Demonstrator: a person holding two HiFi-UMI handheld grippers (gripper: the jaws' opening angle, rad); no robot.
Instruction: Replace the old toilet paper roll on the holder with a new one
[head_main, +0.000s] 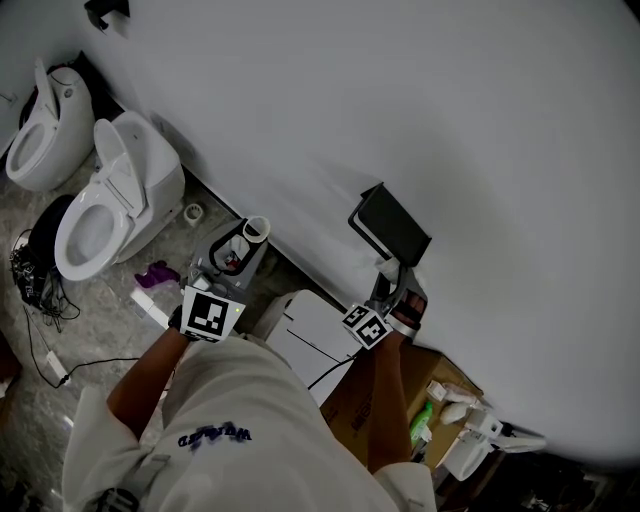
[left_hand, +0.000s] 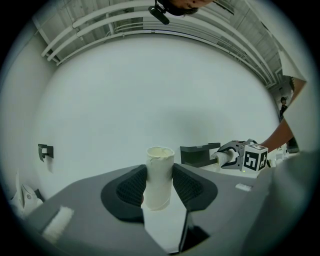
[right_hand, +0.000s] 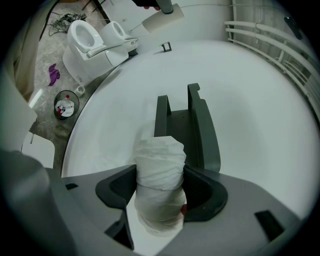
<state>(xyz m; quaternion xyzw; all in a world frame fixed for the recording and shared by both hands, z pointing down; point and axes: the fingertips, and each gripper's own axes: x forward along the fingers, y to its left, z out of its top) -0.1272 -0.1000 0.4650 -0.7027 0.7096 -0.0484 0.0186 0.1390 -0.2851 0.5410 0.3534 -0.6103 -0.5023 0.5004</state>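
— What sits closest?

— The person's white shirt (head_main: 250, 420), filling the bottom of the head view. Both bare forearms reach out from it toward the white wall (head_main: 450, 120).

— And on the floor?

— Two white toilets (head_main: 110, 200) stand at the far left with their lids up. A brown cardboard box (head_main: 400, 400) lies under the right forearm. A small round bin (right_hand: 65, 105) stands on the floor between the toilets and the person.

— Where is the holder?

— The black holder (head_main: 392, 225) is fixed to the wall, straight ahead of the right tool (head_main: 390, 275).

— What is that tool doing?

— Its jaws are closed on the new roll (right_hand: 160, 182), a fat bundle of white paper pressed between both pads. The roll's far end is just in front of the holder's lower edge. Whether they touch I cannot tell.

— And the other side?

— The left tool (head_main: 245, 243) is held level, well apart from the holder on its left. Its pads grip the old roll (left_hand: 160, 175), now little more than a pale tube standing upright between them with its open end on top.
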